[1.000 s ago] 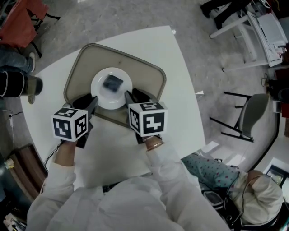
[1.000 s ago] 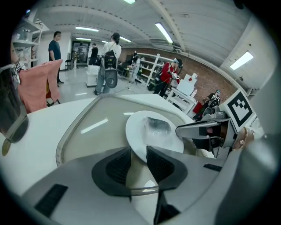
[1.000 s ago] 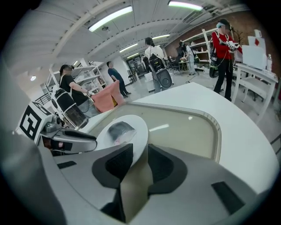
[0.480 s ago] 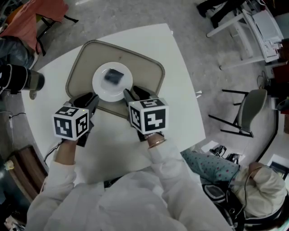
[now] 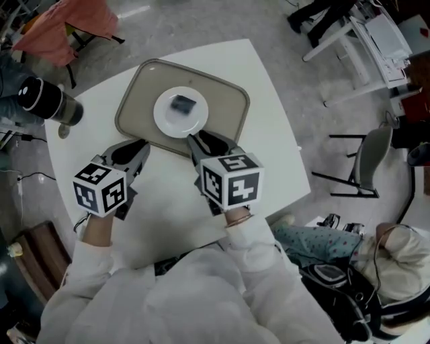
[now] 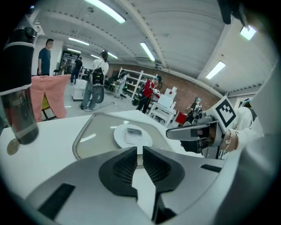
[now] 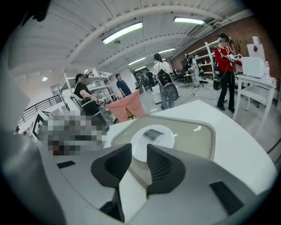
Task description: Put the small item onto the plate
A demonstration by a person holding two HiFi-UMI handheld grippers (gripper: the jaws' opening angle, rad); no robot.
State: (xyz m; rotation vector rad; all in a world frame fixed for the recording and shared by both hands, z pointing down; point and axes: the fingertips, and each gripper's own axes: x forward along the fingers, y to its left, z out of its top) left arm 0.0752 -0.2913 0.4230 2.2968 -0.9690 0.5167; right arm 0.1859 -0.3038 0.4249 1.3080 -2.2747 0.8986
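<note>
The small dark item [image 5: 181, 103] lies on the white plate [image 5: 168, 121], which rests in the beige tray [image 5: 225, 107]. Both grippers hang over the white table, on my side of the tray. My left gripper [image 5: 138, 151] has just been closing to a narrow gap and holds nothing. My right gripper [image 5: 209, 141] has just been opening and stands wide, also bare. Past the left gripper [image 6: 139, 149] I see the plate [image 6: 125, 139] and the item [image 6: 133, 130]. Beyond the right gripper [image 7: 139, 149] the item [image 7: 153, 133] sits on the plate [image 7: 147, 147].
A tall dark bottle [image 5: 48, 101] stands at the table's left edge. A chair draped in pink cloth [image 5: 74, 20] is at the far left, and a black chair [image 5: 369, 168] on the right. People stand in the background [image 6: 94, 79].
Both grippers have drawn back from the tray's front edge toward me and risen. The left jaws have narrowed. The item stays on the plate.
</note>
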